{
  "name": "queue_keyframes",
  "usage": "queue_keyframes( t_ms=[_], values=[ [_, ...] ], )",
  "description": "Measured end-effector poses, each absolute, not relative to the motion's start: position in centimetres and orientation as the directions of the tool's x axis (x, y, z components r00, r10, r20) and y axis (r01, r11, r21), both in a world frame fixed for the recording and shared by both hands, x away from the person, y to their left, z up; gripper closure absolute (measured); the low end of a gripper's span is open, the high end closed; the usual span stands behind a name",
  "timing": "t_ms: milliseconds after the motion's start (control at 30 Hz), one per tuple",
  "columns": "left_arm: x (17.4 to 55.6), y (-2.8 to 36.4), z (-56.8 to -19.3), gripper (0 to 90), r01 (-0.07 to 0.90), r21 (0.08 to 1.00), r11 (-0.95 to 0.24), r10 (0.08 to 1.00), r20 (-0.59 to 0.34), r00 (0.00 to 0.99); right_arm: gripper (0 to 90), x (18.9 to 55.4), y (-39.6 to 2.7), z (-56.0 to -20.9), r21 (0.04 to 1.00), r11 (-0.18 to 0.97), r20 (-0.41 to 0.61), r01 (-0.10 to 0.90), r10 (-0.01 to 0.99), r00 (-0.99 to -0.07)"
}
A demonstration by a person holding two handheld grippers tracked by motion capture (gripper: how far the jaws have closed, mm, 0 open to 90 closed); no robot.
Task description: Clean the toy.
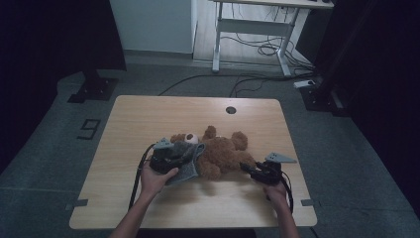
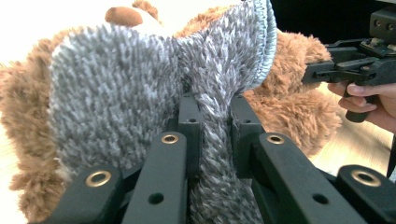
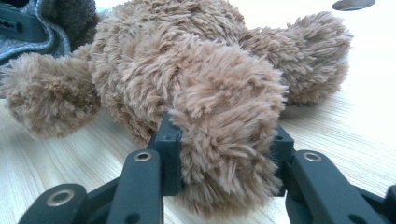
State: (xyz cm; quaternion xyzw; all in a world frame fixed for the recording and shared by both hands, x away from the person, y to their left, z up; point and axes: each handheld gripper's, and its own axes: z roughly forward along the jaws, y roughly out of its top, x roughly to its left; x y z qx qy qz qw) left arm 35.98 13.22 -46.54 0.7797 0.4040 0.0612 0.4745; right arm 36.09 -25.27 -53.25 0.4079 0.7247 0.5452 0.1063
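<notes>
- My left hand-held gripper (image 1: 174, 159) is clamped on a pinched fold of the grey fluffy cloth (image 2: 140, 93); in the left gripper view the fold runs straight down between the two black jaws, which stand narrow around it.
- The cloth drapes over the head end of the brown teddy bear (image 1: 220, 151), with the bear's brown nose (image 2: 123, 15) showing just above its edge.
- My right hand-held gripper (image 1: 253, 172) holds one of the bear's legs (image 3: 229, 130); in the right gripper view the shaggy leg fills the gap and both jaws press into its fur.
- The bear lies on its side on the wooden worktop (image 1: 148, 119), near the middle, head toward my left hand (image 1: 154, 179) and legs toward my right hand (image 1: 275, 190).
- A second leg (image 3: 303, 51) lies on the worktop just behind the held one, and an arm (image 3: 49, 105) rests on the wood beside the body.
- The round hole (image 1: 231, 110) in the worktop lies well apart from the bear, toward the far edge.
</notes>
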Motion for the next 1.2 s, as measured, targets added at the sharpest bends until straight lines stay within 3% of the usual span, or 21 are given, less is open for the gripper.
queue_keyframes(
  t_ms=[167, 400, 633, 767, 1200],
  values=[
    [36.4, 11.3, -45.7, 78.1, 0.556, 0.796, -0.237, 0.658, -0.289, 0.695, 60.8, 36.1, -25.3, -53.2, 0.877, 0.076, 0.288, 0.475, 0.707, -0.646],
    [36.8, 5.0, -44.5, 78.0, 0.513, 0.8, -0.312, 0.58, -0.267, 0.769, 60.8, 36.1, -25.2, -53.2, 0.877, 0.069, 0.293, 0.476, 0.709, -0.642],
    [36.4, -0.6, -47.0, 78.0, 0.505, 0.757, -0.415, 0.545, -0.238, 0.804, 60.8, 36.1, -25.3, -53.2, 0.877, 0.074, 0.289, 0.475, 0.71, -0.642],
    [36.5, 0.2, -48.1, 78.0, 0.53, 0.75, -0.396, 0.542, -0.275, 0.794, 60.9, 36.0, -25.3, -53.2, 0.875, 0.094, 0.275, 0.475, 0.711, -0.647],
    [36.4, 5.9, -46.8, 78.0, 0.538, 0.772, -0.339, 0.613, -0.253, 0.749, 60.8, 36.3, -25.4, -53.4, 0.873, 0.074, 0.298, 0.482, 0.701, -0.647]
  ],
)
